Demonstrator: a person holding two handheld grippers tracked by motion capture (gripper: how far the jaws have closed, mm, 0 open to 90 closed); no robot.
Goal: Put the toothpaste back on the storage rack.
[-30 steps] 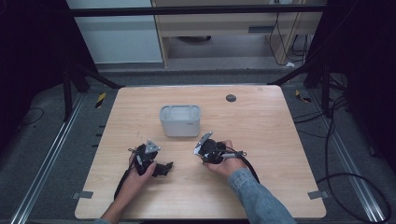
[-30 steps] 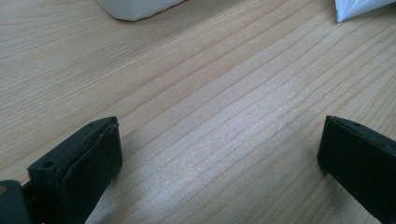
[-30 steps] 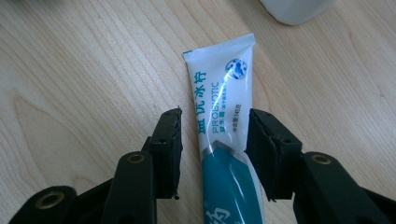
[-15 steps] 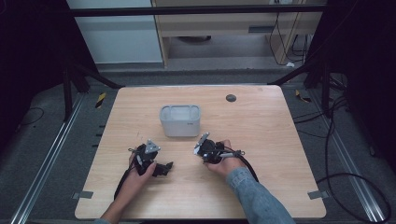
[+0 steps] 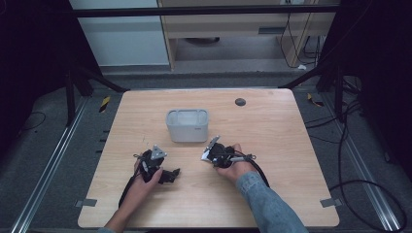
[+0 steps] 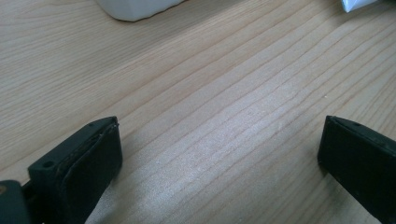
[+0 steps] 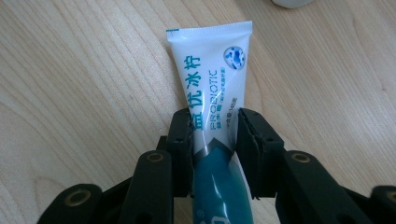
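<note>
Between tongs [image 7: 215, 140], white-and-teal tube [image 7: 212, 84], crimped flat

Your high camera looks forward and down over the whole wooden surface [image 5: 272, 194]. Each claw camera rides low, close to the boards: the left faces the white bin [image 6: 135, 8] at 12 o'clock, the right faces the toothpaste tube [image 7: 212, 84]. Both also appear from above.

Bright table, dark room around it.
Even overhead light on the wooden table [image 5: 272, 194], soft shadows; surroundings fall black, close-up views slightly blurred near the bottom.
</note>
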